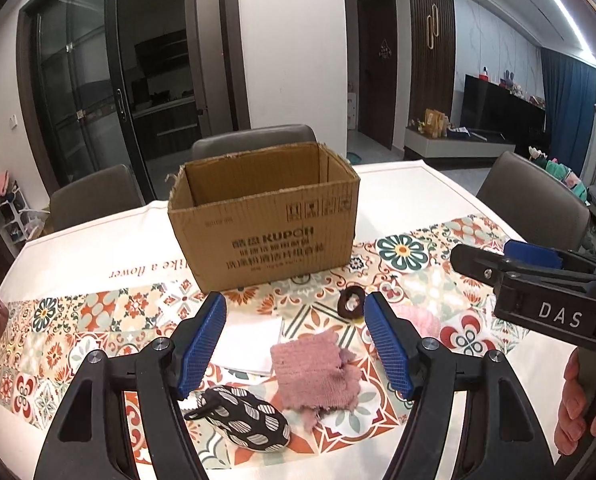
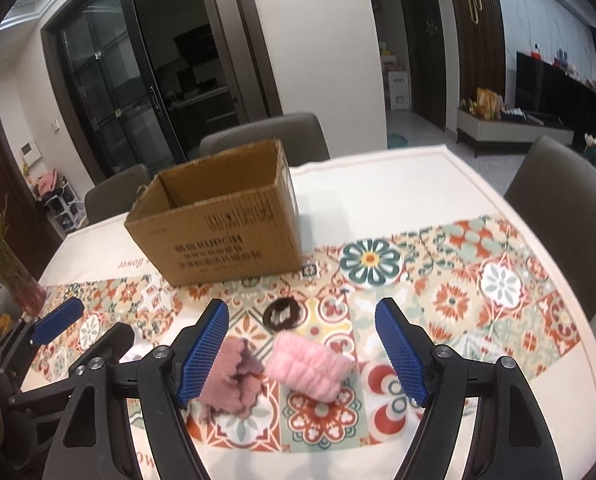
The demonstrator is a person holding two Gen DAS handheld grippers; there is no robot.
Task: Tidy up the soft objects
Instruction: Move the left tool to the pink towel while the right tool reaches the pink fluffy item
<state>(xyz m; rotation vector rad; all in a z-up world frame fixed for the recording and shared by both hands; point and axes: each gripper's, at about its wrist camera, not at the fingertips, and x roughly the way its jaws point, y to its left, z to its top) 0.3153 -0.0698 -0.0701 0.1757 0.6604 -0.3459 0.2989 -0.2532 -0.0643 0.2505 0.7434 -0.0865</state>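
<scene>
Both grippers hang above the patterned surface (image 1: 418, 208) with nothing between their blue pads. In the left wrist view the left gripper (image 1: 293, 344) fills the lower half of the frame, its jaws spread wide; between and below them lie a dusty-pink knitted cloth (image 1: 314, 376), a folded white cloth (image 1: 249, 344) just to its left, and a black pouch with white leaf shapes (image 1: 245, 418) at lower centre. A dark hair tie (image 1: 350, 300) sits just above the cloth, near the right pad, and a pale pink roll (image 1: 420, 320) shows partly behind that pad. The open cardboard box (image 1: 263, 216) stands upright in the middle of the frame, beyond all the soft things. In the right wrist view the right gripper (image 2: 302, 348) is likewise wide open at the bottom of the frame, with the pale pink roll (image 2: 308, 370) lying between its jaws, the dusty-pink knitted cloth (image 2: 233, 380) touching the left pad's edge, and the hair tie (image 2: 282, 312) above them. The box (image 2: 217, 216) is at upper centre-left, apart from them.
</scene>
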